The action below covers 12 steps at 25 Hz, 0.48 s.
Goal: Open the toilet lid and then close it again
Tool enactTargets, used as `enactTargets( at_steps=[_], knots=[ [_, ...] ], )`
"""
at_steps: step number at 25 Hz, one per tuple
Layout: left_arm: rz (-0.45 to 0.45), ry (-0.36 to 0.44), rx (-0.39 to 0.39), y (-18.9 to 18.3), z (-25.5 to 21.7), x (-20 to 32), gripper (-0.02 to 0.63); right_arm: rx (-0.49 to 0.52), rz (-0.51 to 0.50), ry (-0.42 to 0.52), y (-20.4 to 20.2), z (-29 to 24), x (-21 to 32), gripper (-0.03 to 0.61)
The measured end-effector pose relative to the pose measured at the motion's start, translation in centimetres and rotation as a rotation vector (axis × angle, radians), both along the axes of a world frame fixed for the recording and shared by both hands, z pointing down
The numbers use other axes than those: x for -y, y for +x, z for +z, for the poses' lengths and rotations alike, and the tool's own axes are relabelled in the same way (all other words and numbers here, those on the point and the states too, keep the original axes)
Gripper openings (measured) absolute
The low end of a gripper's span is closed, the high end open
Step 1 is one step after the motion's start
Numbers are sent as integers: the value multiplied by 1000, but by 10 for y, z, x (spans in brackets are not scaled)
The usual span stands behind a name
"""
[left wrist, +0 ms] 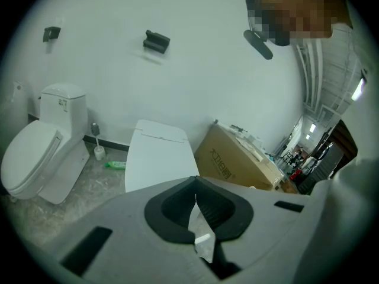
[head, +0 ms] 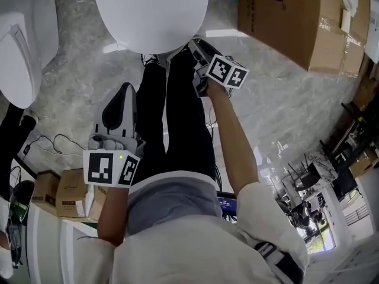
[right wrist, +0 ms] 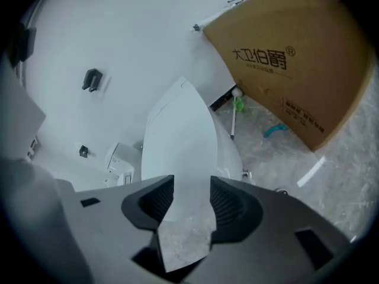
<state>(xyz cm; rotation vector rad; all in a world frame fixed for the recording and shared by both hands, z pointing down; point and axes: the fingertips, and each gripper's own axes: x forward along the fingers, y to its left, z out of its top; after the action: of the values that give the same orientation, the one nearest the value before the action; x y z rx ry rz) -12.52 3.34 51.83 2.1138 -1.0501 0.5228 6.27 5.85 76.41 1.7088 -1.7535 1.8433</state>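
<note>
I see the white oval toilet lid (head: 151,13) down, just ahead of my legs; right hand-held gripper (right wrist: 190,189) jaws apart, empty; left hand-held gripper (left wrist: 196,195) jaws together; brown cardboard box (head: 296,19) beside it at right, second white toilet (head: 18,46) at left

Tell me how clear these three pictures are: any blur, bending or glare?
Head view: sharp and evenly lit, with little bending. Left gripper view: strong fisheye with black corners, the foot of the white wall curving. Right gripper view: the same fisheye, bowing the edges of the brown cardboard box; a bright streak lies on the grey marbled floor.
</note>
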Motion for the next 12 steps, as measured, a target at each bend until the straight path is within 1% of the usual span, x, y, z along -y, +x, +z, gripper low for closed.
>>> enactTargets(
  at_steps=[3, 8, 12],
  knots=[
    [-19, -29, 11, -2, 16, -2, 6, 42, 1, -20, -3, 24, 2, 196],
    [-29, -54, 23, -2, 28, -9, 6, 75, -6, -41, -10, 52, 4, 197],
    [-38, -59, 26, -1, 31, -10, 6, 99, -21, -40, -20, 60, 8, 196]
  ],
)
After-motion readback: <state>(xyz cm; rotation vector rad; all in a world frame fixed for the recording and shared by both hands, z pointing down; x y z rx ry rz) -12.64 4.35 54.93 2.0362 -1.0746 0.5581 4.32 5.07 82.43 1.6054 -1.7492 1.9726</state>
